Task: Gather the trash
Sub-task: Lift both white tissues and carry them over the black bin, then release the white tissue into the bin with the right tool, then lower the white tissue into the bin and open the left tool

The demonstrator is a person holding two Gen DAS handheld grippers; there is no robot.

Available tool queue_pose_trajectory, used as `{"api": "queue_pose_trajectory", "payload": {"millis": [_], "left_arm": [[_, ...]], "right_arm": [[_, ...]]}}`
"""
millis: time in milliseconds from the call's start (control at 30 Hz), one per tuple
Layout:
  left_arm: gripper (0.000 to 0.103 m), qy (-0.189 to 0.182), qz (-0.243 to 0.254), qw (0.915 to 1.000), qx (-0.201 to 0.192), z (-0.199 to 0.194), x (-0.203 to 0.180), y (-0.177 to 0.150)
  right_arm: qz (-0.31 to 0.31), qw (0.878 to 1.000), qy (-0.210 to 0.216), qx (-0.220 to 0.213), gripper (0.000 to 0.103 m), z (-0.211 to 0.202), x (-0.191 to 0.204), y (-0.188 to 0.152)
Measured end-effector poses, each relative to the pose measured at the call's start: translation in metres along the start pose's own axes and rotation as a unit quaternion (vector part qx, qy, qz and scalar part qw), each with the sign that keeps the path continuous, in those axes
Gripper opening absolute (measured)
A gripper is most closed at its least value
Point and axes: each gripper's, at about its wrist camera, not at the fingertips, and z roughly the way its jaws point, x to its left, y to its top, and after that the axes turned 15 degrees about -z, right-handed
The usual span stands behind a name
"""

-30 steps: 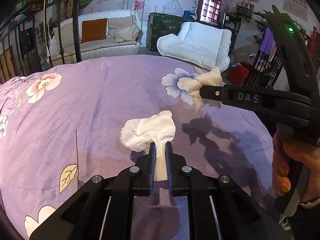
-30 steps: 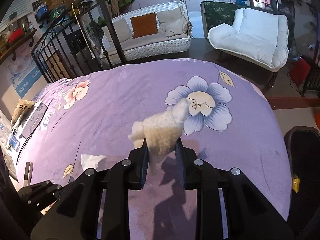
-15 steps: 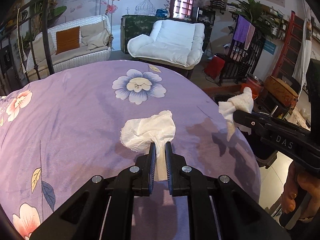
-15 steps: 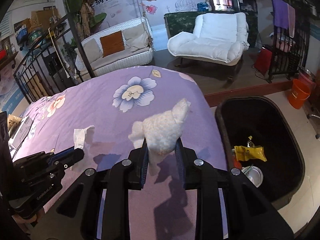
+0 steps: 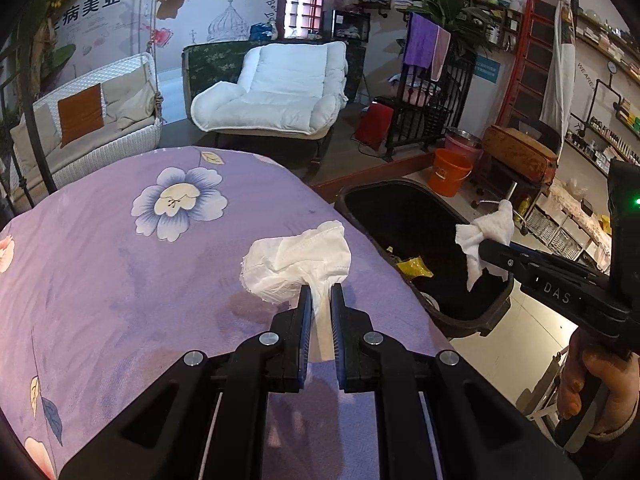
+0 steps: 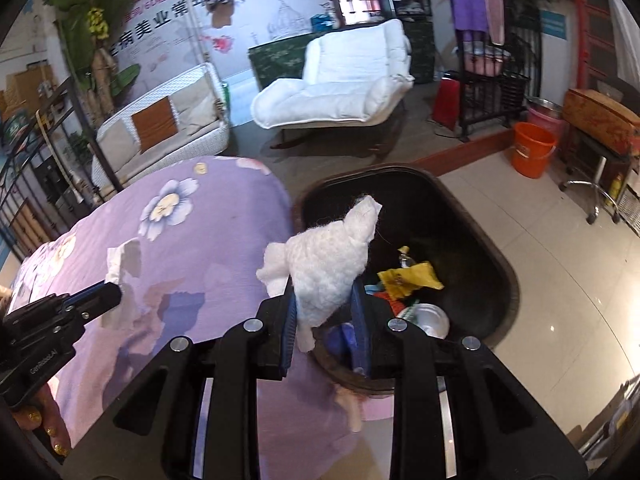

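Two handheld grippers carry trash off a bed toward a waiting bin. The left gripper (image 5: 319, 300) has its jaws pinched on a crumpled white tissue (image 5: 296, 260), held above the purple floral bedspread (image 5: 120, 260) near its edge, with the black trash bin (image 5: 420, 232) now at about two o'clock in the left wrist view. The right gripper (image 6: 324, 312) has its jaws clamped on a fluffy white wad (image 6: 332, 260) that looks like cotton or tissue, and it hangs over the near rim of the bin (image 6: 496, 256), where a yellow wrapper (image 6: 412, 276) and a metal can (image 6: 428, 318) already lie. A second ago both views showed only the bedspread beneath the loads; half a second ago the bin had swung in at the right edge; now the right-hand wad sits over the opening at twelve o'clock in its own view. The carry looks nearly done for the right hand, and release over the bin appears to be the next call. The left load is short of the rim and would likely need more travel to the right before letting go, or it may fall on the bedspread.
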Motion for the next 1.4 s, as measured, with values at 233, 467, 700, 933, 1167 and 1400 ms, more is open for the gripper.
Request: {"api": "queue_pose_trajectory", "payload": {"millis": [233, 467, 700, 933, 1167, 1400], "left_arm": [[0.011, -0.015, 0.025, 0.9995, 0.007, 0.010, -0.025, -0.002], [0.011, -0.024, 0.038, 0.9989, 0.016, 0.018, -0.040, -0.004], [0.011, -0.027, 0.045, 0.9983, 0.024, 0.024, -0.050, -0.006], [0.011, -0.033, 0.051, 0.9977, 0.027, 0.026, -0.057, -0.005], [0.011, -0.046, 0.066, 0.9963, 0.032, 0.033, -0.068, -0.003], [0.011, -0.063, 0.074, 0.9941, 0.047, 0.048, -0.085, 0.001]], "right_arm": [[0.015, 0.999, -0.031, 0.019, 0.026, 0.021, -0.031, -0.002], [0.017, 0.998, -0.040, 0.048, 0.034, 0.067, -0.044, -0.001], [0.023, 0.996, -0.053, 0.061, 0.066, 0.082, -0.046, -0.008], [0.025, 0.997, -0.054, 0.044, 0.070, 0.061, -0.044, -0.011], [0.032, 0.997, -0.065, 0.019, 0.072, 0.032, -0.044, -0.022], [0.037, 0.995, -0.096, 0.000, 0.077, 0.003, -0.053, -0.032]]}}
